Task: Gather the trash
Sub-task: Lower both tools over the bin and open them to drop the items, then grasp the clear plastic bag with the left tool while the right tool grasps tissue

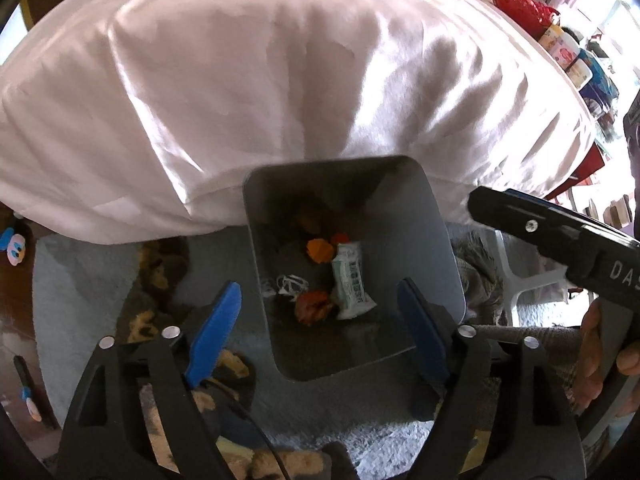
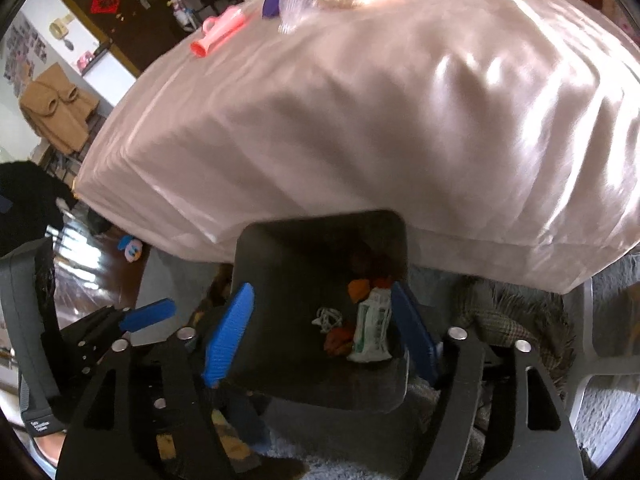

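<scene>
Both wide open and empty, left gripper (image 1: pixel 320 328) and right gripper (image 2: pixel 320 332) poised over the grey bin (image 1: pixel 436 236) beside the bed (image 1: pixel 240 100), white wrapper (image 1: pixel 352 280) lying inside, long axis running near-to-far among orange scraps (image 1: pixel 319 250).

Glare whitens the cloth (image 1: pixel 280 92); edges warp, right wrist view seemingly blurred.
</scene>
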A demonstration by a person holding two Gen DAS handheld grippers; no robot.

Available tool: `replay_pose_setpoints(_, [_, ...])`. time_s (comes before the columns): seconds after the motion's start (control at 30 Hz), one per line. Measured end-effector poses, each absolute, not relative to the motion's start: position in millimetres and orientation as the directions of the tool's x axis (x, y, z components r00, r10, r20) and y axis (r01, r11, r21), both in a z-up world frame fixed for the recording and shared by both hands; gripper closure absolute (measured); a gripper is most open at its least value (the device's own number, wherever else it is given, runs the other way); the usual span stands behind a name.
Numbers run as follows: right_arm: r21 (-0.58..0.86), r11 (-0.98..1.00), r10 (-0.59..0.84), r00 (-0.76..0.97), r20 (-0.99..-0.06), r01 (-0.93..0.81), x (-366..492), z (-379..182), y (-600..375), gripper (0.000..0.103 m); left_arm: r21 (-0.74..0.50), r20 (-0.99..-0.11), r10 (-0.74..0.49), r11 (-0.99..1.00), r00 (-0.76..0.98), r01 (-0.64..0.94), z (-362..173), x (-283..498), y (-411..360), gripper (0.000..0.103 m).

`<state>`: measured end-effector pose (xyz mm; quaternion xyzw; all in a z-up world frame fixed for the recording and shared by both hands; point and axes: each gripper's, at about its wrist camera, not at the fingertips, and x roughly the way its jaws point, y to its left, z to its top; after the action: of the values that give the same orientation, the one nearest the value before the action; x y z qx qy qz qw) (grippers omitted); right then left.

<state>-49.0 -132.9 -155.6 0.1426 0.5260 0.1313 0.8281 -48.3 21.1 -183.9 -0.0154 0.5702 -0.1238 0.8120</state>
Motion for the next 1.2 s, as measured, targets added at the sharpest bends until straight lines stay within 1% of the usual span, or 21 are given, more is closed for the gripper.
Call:
replay_pose_setpoints(0.03, [0.368, 0.928, 0.358, 0.428, -0.83, -0.063, -48, -150, -136, 0.029, -0.164, -0.917, -0.217, 0.97, 0.334, 0.181, -178, -47, 23, 0.021])
replay_pose_setpoints(0.13, [0.349, 0.935, 0.33, 0.487, -0.809, -0.053, -46, -129, -146, 0.02, -0.155, -0.902, -0.21, 0.973, 0.378, 0.171, -159, -42, 29, 0.015])
replay_pose_setpoints(0.17, [0.346, 0.937, 0.323, 0.502, -0.802, -0.049, -44, -124, -149, 0.02, -0.153, -0.896, -0.208, 0.974, 0.392, 0.168, -152, -40, 31, 0.014])
replay_pose_setpoints(0.27, [0.339, 0.94, 0.303, 0.552, -0.777, -0.039, -33, -100, -162, 0.02, -0.15, -0.88, -0.207, 0.975, 0.428, 0.163, -132, -29, 35, 0.011])
replay_pose_setpoints(0.47, [0.312, 0.95, 0.259, 0.601, -0.756, -0.017, 1, -73, -180, 0.019, -0.119, -0.86, -0.192, 0.976, 0.473, 0.181, -104, -2, 29, 0.009])
replay_pose_setpoints(0.7, [0.292, 0.956, 0.224, 0.612, -0.758, 0.012, 42, -67, -193, 0.021, -0.136, -0.841, -0.211, 0.974, 0.498, 0.183, -91, 37, 12, 0.008])
replay_pose_setpoints(0.8, [0.285, 0.958, 0.217, 0.602, -0.768, 0.018, 59, -72, -195, 0.033, -0.132, -0.831, -0.212, 0.973, 0.515, 0.188, -87, 58, 1, 0.008])
replay_pose_setpoints(0.87, [0.288, 0.958, 0.219, 0.594, -0.774, 0.022, 69, -77, -196, 0.045, -0.117, -0.825, -0.206, 0.973, 0.527, 0.197, -84, 69, -6, 0.008])
replay_pose_setpoints(0.97, [0.295, 0.955, 0.228, 0.586, -0.778, 0.019, 84, -83, -197, 0.054, -0.095, -0.818, -0.201, 0.971, 0.539, 0.217, -83, 85, -18, 0.01])
replay_pose_setpoints(1.2, [0.335, 0.942, 0.262, 0.564, -0.783, 0.027, 113, -99, -199, 0.062, -0.088, -0.817, -0.222, 0.96, 0.533, 0.266, -94, 120, -46, 0.024])
